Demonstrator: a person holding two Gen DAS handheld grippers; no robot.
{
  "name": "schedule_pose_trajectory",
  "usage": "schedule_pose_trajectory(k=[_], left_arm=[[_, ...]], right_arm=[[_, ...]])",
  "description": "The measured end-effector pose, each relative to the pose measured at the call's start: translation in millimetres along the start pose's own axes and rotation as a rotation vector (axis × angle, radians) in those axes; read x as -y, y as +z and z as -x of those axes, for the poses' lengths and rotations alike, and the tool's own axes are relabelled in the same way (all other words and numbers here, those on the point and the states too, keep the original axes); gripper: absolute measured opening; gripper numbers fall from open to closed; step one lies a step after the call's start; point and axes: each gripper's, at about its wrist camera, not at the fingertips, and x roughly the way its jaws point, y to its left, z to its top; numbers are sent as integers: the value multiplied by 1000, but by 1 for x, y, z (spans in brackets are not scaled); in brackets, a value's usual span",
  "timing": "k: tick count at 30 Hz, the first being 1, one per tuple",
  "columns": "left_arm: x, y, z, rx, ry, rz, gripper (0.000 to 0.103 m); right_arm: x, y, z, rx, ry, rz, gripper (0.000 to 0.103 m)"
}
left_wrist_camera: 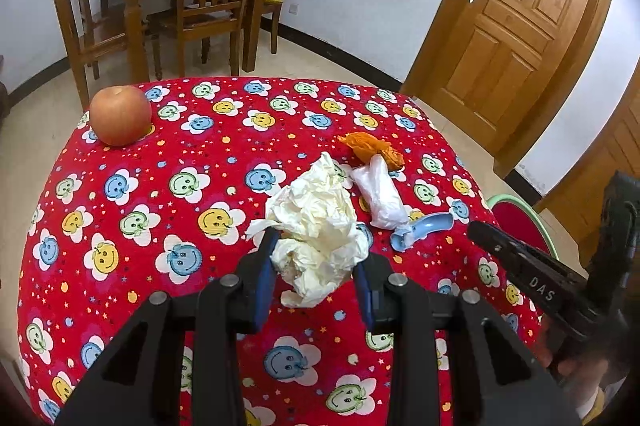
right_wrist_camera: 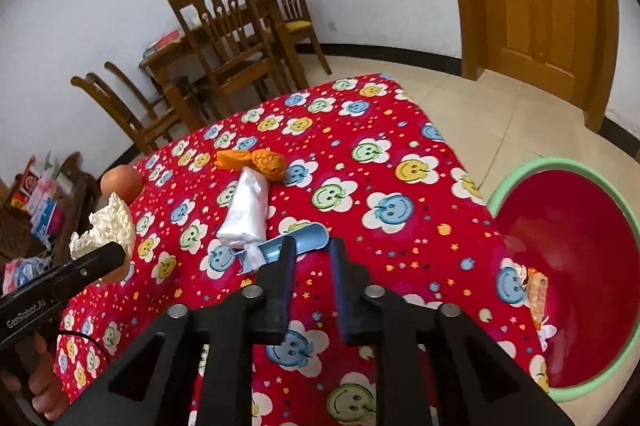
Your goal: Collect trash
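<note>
My left gripper (left_wrist_camera: pixel 318 258) is shut on a crumpled cream paper wad (left_wrist_camera: pixel 316 222) and holds it above the red smiley tablecloth (left_wrist_camera: pixel 160 186); the wad also shows in the right wrist view (right_wrist_camera: pixel 108 226). Further on the cloth lie an orange wrapper (left_wrist_camera: pixel 372 148), a white plastic bag roll (left_wrist_camera: pixel 380 196) and a blue plastic scoop (left_wrist_camera: pixel 424 228). My right gripper (right_wrist_camera: pixel 312 250) is open and empty, its fingertips just short of the blue scoop (right_wrist_camera: pixel 296 242), with the white roll (right_wrist_camera: pixel 248 210) and orange wrapper (right_wrist_camera: pixel 260 160) beyond.
A red basin with a green rim (right_wrist_camera: pixel 576 266) stands on the floor right of the table, holding some scraps. An apple (left_wrist_camera: pixel 120 114) sits at the table's far left corner. Wooden chairs (left_wrist_camera: pixel 216 6) and a door (left_wrist_camera: pixel 516 22) stand behind.
</note>
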Motion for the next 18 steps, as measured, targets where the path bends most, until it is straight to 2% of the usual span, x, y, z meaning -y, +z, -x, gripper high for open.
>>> schedule_pose_trajectory(k=[5, 15, 18], left_arm=[[-2, 4, -5, 9, 14, -2, 34], [-6, 8, -21, -10, 13, 10, 34], [-5, 8, -22, -11, 12, 7, 34]], right_arm=[[1, 4, -16, -26, -7, 5, 21], [9, 9, -46, -91, 46, -17, 22], [8, 7, -46, -88, 55, -14, 11]])
